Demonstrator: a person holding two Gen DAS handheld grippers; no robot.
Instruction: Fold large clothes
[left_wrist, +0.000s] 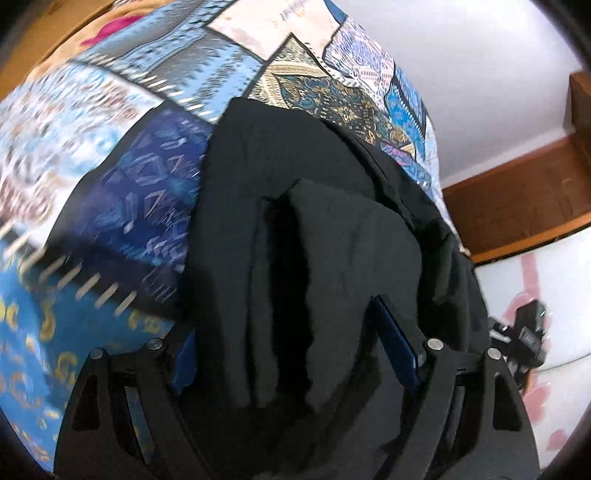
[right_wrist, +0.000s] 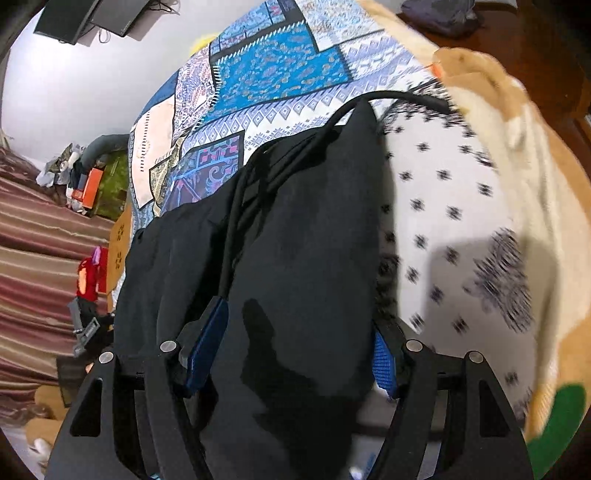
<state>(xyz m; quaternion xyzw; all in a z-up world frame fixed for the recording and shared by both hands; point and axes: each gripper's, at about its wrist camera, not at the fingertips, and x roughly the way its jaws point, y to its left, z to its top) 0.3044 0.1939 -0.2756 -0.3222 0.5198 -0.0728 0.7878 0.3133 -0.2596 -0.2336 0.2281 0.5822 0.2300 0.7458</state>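
While both of my grippers point down at the bed, each has a thick bunch of the same black garment (left_wrist: 295, 229) between its blue pads. Nearest in the left wrist view, my left gripper (left_wrist: 295, 354) stands wide, its 2 fingers flanking folded black layers that fill the gap; I cannot tell whether the pads press on the cloth or only frame it. Nearest in the right wrist view, my right gripper (right_wrist: 291, 354) is at a middling width with the cloth bulging between its fingers, and there too the contact is hard to judge. Beyond the fingers, the garment drapes over the patchwork bedspread (left_wrist: 122, 206), blue and white with gold motifs. Only the right view shows a black cord (right_wrist: 391, 96) curving off the garment's far end, a white sheet with black marks (right_wrist: 450, 206) just beside the cloth, and a tan blanket (right_wrist: 491, 96) past that. It alone also shows the striped curtain (right_wrist: 33, 236), a red object (right_wrist: 88, 275) near the bed's edge, and a cluttered corner with an orange box (right_wrist: 92, 186). Only the left view shows the wooden bed frame (left_wrist: 517, 199) and the white wall (left_wrist: 461, 74) farthest off.
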